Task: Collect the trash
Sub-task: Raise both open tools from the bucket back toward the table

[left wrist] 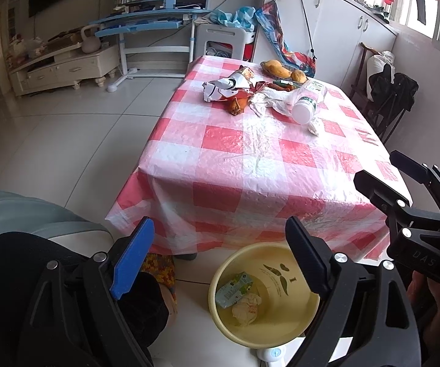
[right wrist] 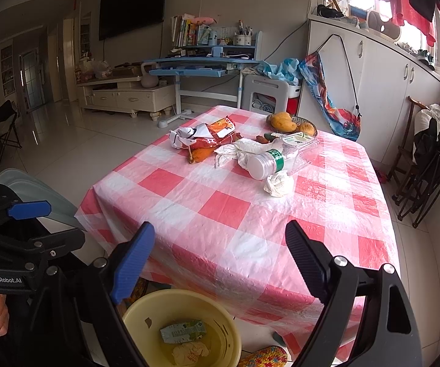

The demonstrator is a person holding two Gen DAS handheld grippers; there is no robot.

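Left wrist view: the left gripper (left wrist: 220,253) hangs with its jaws spread wide and nothing between them, above a yellow bin (left wrist: 262,293) on the floor at the near edge of the table (left wrist: 250,159). Inside the bin lie a green-and-white wrapper (left wrist: 233,287) and a crumpled paper ball (left wrist: 246,305). The right gripper (right wrist: 220,253) is likewise wide and empty, held over the table's near edge (its black frame shows at the right of the left view). On the checked cloth, well apart from both grippers, sit the remaining trash: a crumpled snack bag (right wrist: 204,136), white tissue (right wrist: 278,183), a tipped plastic bottle (right wrist: 269,162). Mangoes (right wrist: 284,122) rest in a dish behind.
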